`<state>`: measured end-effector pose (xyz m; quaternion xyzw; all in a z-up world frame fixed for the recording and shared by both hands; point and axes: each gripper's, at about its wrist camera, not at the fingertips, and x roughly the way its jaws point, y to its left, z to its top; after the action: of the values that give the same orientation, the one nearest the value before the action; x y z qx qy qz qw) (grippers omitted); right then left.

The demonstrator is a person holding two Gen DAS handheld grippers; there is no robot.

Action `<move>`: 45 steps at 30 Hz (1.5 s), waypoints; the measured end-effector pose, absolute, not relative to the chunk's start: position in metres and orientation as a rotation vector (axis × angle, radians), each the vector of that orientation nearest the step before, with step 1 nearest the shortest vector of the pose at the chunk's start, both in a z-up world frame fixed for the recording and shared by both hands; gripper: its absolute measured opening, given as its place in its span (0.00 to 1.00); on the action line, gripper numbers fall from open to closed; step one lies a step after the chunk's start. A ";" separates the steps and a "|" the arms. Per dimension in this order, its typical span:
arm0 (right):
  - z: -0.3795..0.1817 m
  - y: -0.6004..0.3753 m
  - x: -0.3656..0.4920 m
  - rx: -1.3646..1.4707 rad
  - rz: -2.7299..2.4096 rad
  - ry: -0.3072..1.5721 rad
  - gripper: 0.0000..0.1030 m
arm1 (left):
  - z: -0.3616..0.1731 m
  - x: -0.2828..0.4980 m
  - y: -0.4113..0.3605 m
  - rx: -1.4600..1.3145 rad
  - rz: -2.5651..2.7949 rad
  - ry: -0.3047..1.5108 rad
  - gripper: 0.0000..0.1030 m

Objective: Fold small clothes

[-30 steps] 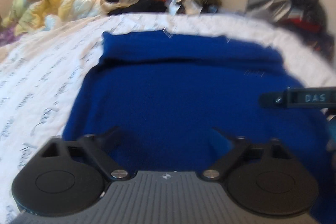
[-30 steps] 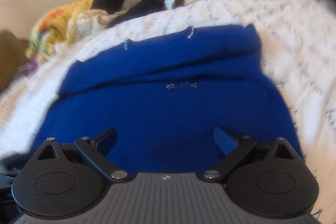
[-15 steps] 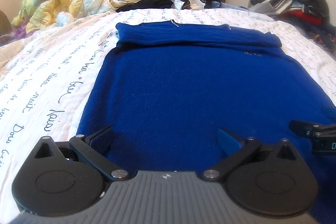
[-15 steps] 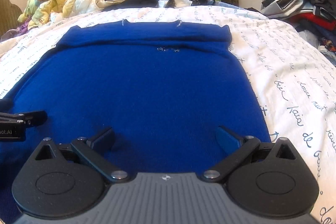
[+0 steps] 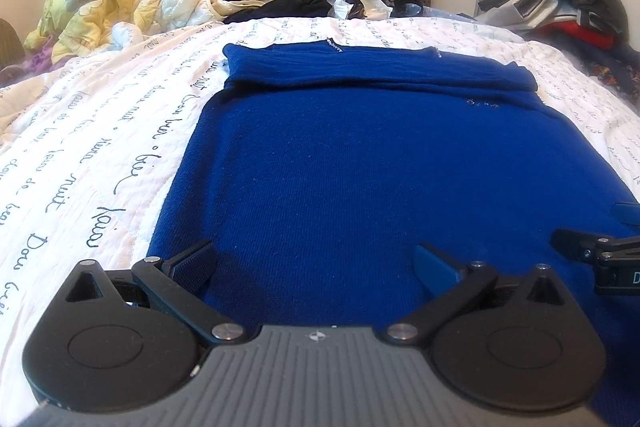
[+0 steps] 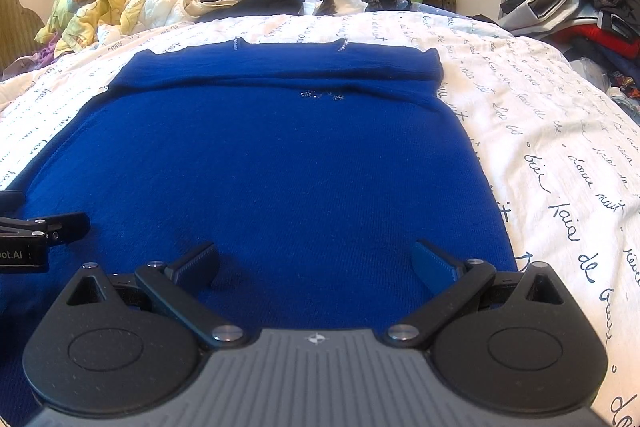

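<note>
Both the left gripper [image 5: 315,263] and the right gripper [image 6: 316,261] have jaws spread wide, holding nothing, low over the near hem of the blue sweater [image 5: 372,163], spread on the script-printed bedspread [image 5: 92,147]. Its near edge is hidden under them. At 12 o'clock its far end is folded over; at 3 o'clock in the left view the right gripper is cut off.

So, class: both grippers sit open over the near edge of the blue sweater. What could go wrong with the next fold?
1. The left gripper and right gripper are both open, nothing grasped; a shallow pinch of the blue sweater may catch only the top layer.
2. The folded band at the far end lies loose and could unroll when lifted.
3. Uneven lifting may skew the fold on the soft bedspread.
</note>
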<state>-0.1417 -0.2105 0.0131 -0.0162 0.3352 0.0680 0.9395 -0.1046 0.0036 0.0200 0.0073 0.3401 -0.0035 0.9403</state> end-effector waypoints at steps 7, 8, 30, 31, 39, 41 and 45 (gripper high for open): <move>0.013 -0.211 -0.141 -0.032 0.139 0.685 1.00 | 0.020 -0.105 0.004 0.015 -0.008 0.694 1.00; 0.013 -0.211 -0.141 -0.032 0.139 0.685 1.00 | 0.020 -0.105 0.004 0.015 -0.008 0.694 1.00; 0.012 -0.211 -0.137 -0.028 0.140 0.686 1.00 | 0.020 -0.105 0.004 0.015 -0.009 0.694 1.00; 0.012 -0.211 -0.137 -0.028 0.140 0.686 1.00 | 0.020 -0.105 0.004 0.015 -0.009 0.694 1.00; 0.013 -0.212 -0.134 -0.027 0.140 0.687 1.00 | 0.020 -0.106 0.005 0.017 -0.001 0.699 1.00; 0.012 -0.213 -0.128 -0.027 0.138 0.687 1.00 | 0.021 -0.111 0.006 0.017 0.002 0.699 1.00; 0.013 -0.211 -0.128 -0.026 0.137 0.690 1.00 | 0.022 -0.123 0.007 0.016 0.003 0.700 1.00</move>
<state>-0.1278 -0.2111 0.0126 -0.0126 0.3378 0.0671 0.9387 -0.1233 0.0065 0.0216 0.0081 0.3430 0.0014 0.9393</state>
